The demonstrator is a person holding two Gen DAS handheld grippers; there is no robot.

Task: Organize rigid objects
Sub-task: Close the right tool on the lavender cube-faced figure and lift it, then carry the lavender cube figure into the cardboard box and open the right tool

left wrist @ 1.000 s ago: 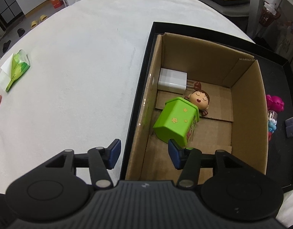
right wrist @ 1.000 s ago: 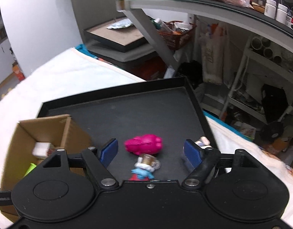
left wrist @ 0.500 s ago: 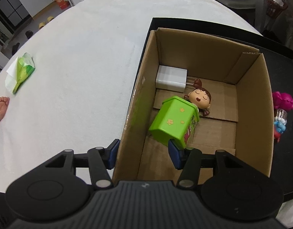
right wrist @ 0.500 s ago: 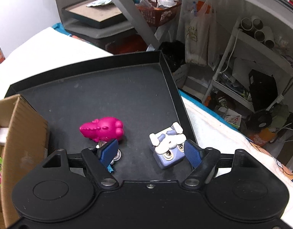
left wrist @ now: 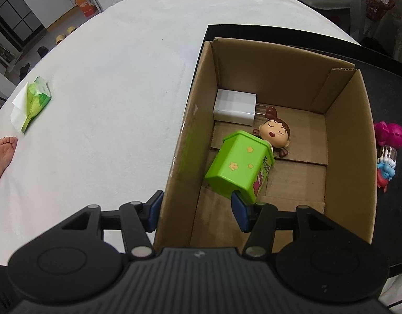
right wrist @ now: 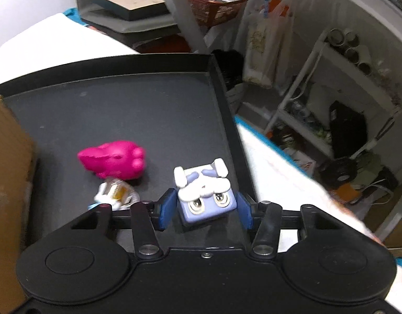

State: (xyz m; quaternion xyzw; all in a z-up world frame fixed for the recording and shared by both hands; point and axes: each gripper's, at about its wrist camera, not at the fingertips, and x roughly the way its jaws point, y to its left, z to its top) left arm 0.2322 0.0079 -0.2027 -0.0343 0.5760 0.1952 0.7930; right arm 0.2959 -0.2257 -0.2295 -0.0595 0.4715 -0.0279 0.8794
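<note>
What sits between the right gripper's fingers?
In the right wrist view, the blue cube toy sits between the right gripper's fingers on the black tray; small gaps show, so no firm grip yet.

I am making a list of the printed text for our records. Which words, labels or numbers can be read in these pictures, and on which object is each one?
None can be read for certain.
Green toy bin: red and pink lettering on its side, too distorted to read.
Green tissue packet: print too small.
Orange box on the floor: label too small.
White charger: no visible marking.

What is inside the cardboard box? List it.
Inside the cardboard box: a white charger, a doll and a green bin toy covering the doll's body. The near corner is hidden.
</note>
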